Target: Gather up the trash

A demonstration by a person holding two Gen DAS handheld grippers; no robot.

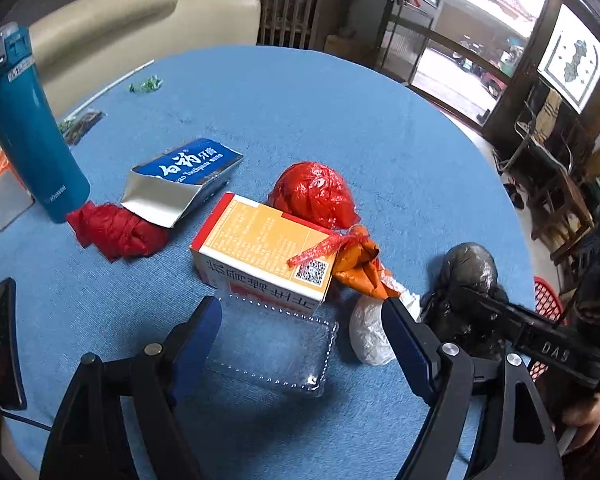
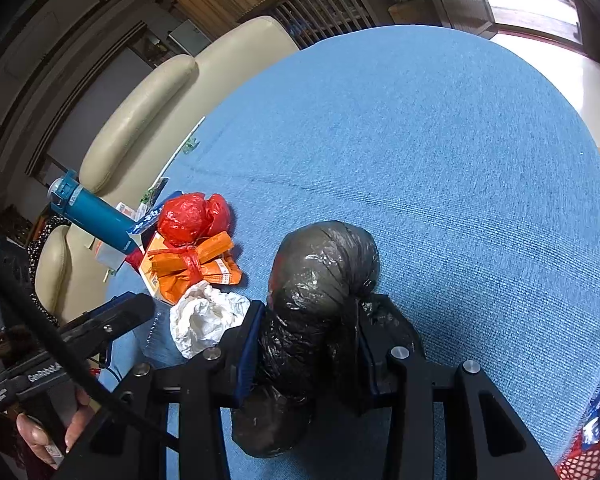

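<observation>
My right gripper (image 2: 308,344) is shut on a knotted black plastic bag (image 2: 320,280), which rests on the blue tablecloth; it also shows in the left wrist view (image 1: 466,268). My left gripper (image 1: 300,320) is open, its jaws on either side of a clear plastic tray (image 1: 272,348). Beyond it lie an orange and white carton (image 1: 260,248), a red bag ball (image 1: 314,194), an orange wrapper (image 1: 360,266), a crumpled white bag (image 1: 368,334), a second red bag (image 1: 116,232) and an open blue toothpaste box (image 1: 184,178).
A tall blue bottle (image 1: 28,132) stands at the left. A dark phone (image 1: 4,344) lies near the table's left edge. A cream sofa (image 1: 140,16) is behind the round table (image 1: 340,112). A red mesh basket (image 2: 592,456) sits at the table's right edge.
</observation>
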